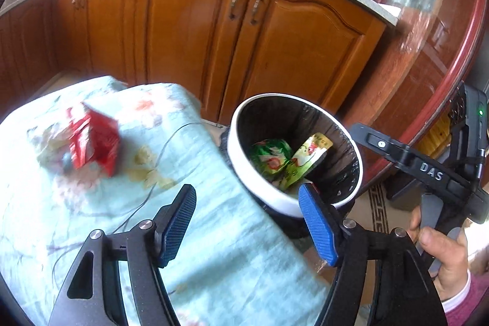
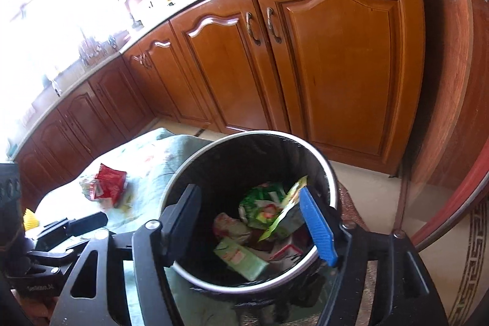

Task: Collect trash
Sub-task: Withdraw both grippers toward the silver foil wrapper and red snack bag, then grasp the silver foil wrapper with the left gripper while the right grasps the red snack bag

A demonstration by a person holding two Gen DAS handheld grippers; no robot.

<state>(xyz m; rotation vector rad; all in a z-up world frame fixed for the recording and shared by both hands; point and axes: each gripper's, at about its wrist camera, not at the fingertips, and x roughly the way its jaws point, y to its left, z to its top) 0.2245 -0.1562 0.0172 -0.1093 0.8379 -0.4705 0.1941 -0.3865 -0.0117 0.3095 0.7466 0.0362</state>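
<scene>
— How do we stand? Where are our hands?

— Both tongs point down and forward. Our left tongs [image 1: 247, 200] hang over the cloth-covered tabletop [image 1: 189, 234], beside the bin [image 1: 275, 203]. Our right hand [image 1: 440, 252] grips its handle off to the right, and the right tongs [image 2: 250, 203] sit over the bin's mouth.

— Any writing we can read?

— "DAS" in white on the right tool's black arm. The print on the wrappers is too blurred.

— And the tongs?

— Both are spread with nothing pressed between the pads. A green-yellow wrapper [image 2: 284, 213] lies just by the blue pad [image 2: 318, 231] of the right tongs; whether they touch, we cannot tell. More wrappers lie in the bin. The red packet [image 1: 94, 139] sits on the tabletop, well apart from our left tongs.
</scene>
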